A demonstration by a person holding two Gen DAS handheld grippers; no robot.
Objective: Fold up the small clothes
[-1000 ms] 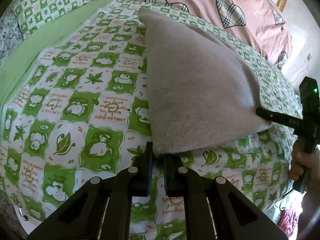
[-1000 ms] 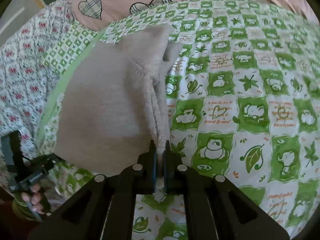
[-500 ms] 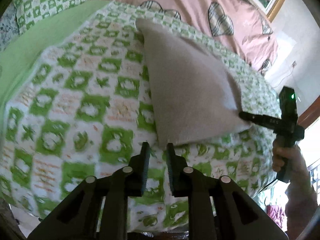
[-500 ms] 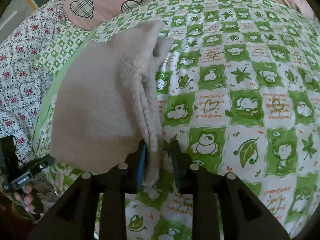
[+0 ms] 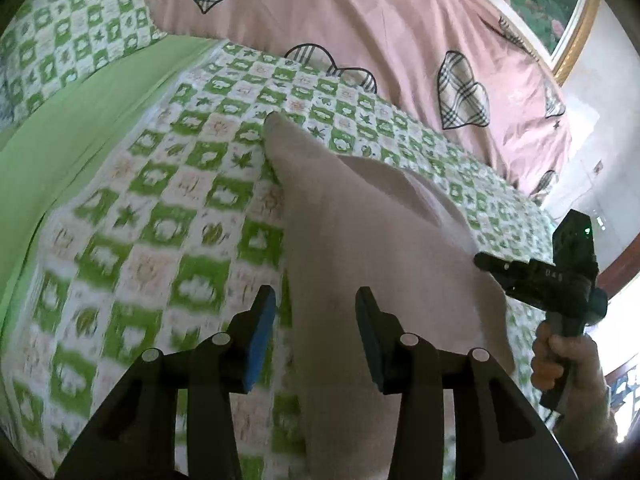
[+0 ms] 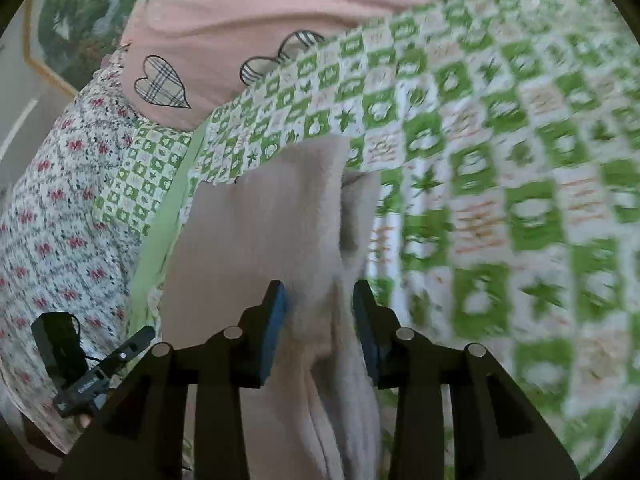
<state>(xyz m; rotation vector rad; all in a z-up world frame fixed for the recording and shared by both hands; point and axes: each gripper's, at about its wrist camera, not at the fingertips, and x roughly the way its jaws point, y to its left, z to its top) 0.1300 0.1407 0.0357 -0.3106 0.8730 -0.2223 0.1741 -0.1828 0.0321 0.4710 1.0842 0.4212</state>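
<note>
A beige fleece garment (image 5: 372, 248) lies folded on the green-and-white checked quilt (image 5: 160, 240), narrowing to a point at the far end. My left gripper (image 5: 316, 312) hovers over the garment's near left edge. Its jaws are opening and the pads press on nothing. In the right wrist view the garment (image 6: 272, 232) shows a layered right edge. That edge runs loosely between the opening jaws of my right gripper (image 6: 319, 304), which is open. Each gripper shows in the other's view: the right gripper (image 5: 486, 262) in a hand (image 5: 560, 356), the left gripper (image 6: 136, 344) at the lower left.
A pink duvet with checked hearts (image 5: 360, 20) is bunched across the far side of the bed. A checked pillow (image 5: 60, 40) lies at the far left, a floral sheet (image 6: 52, 200) along the side. A framed picture (image 5: 568, 16) hangs on the wall behind.
Both grippers were shut on the garment's near corners. They have let go, opened their jaws and lifted; the garment now lies flat on the quilt and reaches under both views.
</note>
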